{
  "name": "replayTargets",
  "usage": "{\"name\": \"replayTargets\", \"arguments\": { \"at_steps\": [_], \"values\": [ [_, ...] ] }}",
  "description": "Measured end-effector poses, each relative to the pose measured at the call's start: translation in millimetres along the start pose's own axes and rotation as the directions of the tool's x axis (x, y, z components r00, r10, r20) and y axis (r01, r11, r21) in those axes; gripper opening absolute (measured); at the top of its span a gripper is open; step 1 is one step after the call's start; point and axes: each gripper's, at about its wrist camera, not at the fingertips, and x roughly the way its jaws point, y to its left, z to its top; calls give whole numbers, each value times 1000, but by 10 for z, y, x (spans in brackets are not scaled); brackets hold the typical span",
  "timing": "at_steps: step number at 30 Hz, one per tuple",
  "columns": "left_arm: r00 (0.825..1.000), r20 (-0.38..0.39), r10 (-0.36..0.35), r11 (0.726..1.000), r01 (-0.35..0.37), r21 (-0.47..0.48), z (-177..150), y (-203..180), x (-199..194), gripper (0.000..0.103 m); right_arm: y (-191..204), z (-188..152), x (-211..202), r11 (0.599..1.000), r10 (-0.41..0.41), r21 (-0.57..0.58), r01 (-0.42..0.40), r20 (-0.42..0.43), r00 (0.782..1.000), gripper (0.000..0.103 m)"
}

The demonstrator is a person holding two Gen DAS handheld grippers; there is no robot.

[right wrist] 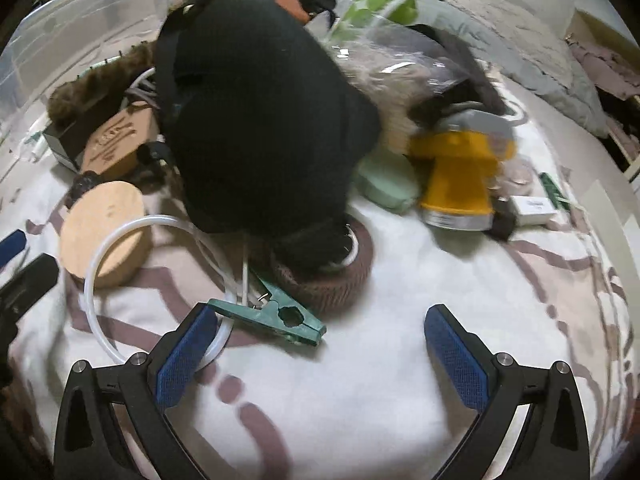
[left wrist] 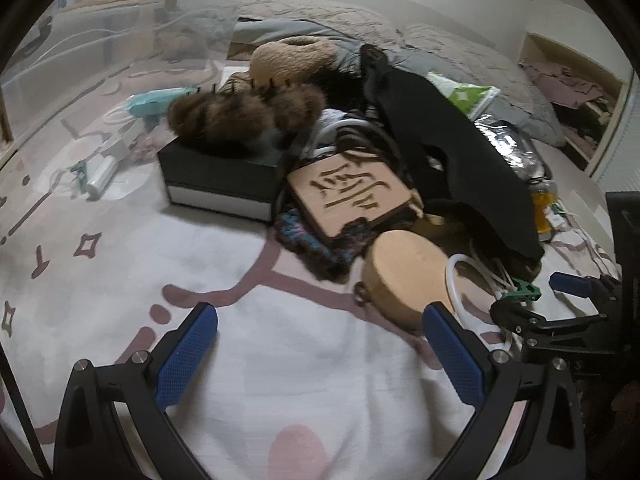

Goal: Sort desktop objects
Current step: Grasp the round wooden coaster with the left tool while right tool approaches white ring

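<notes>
**Both tongs spread wide over the patterned sheet, clutter heaped ahead**

Left gripper (left wrist: 320,340) has its blue pads far apart, nothing between them, over a broad bare stretch of white-and-mauve sheet (left wrist: 248,360). That bare stretch runs from the fingers up to the pile's near edge. Its right fingertip sits just beside the rim of the round wooden disc (left wrist: 404,276), which lies at the pile's front edge. Behind the disc, a carved wooden plaque (left wrist: 352,196) leans on dark knitted fabric (left wrist: 316,244), and a black box (left wrist: 220,180) carries a brown furry item (left wrist: 244,114).

Right gripper (right wrist: 320,340) is likewise wide apart and empty. Its left finger overlaps a loop of white tubing (right wrist: 132,228) and stands just beside the handle end of a green clip (right wrist: 272,314), which lies on the sheet between the fingers' line and a brown knitted ring (right wrist: 324,276). A large black fabric item (right wrist: 260,120) rises over the middle of the pile; a yellow tool (right wrist: 456,176) lies to its right. Bare sheet lies between and right of the fingers. A clear plastic bin (right wrist: 80,20) edges the far left.
</notes>
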Motion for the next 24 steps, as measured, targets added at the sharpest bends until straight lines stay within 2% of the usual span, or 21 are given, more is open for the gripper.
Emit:
{"name": "replayTargets", "arguments": {
  "at_steps": [6,11,16,18,20,24],
  "values": [
    [999,-17,-32,999,32,18,-24,-64,33,103,-340,-29,18,997,-36,62,38,-25,999,103],
    [999,-43,0,999,2,54,-96,-101,127,103,-605,-33,41,989,-80,119,85,-45,996,103],
    [998,-60,30,997,-26,71,-133,-133,187,103,-851,-83,-9,974,-178,132,182,-36,983,103],
    [997,-68,42,996,-36,86,-139,-151,205,103,-951,-63,-29,974,-162,154,166,-37,986,103],
    [996,-79,42,995,-35,93,-133,-158,205,103,-1028,-55,-42,980,-86,176,90,-31,996,103],
    [997,-76,-34,999,36,24,-56,-109,128,101,-987,-65,-215,974,71,213,-76,29,997,103]
  ]
}}
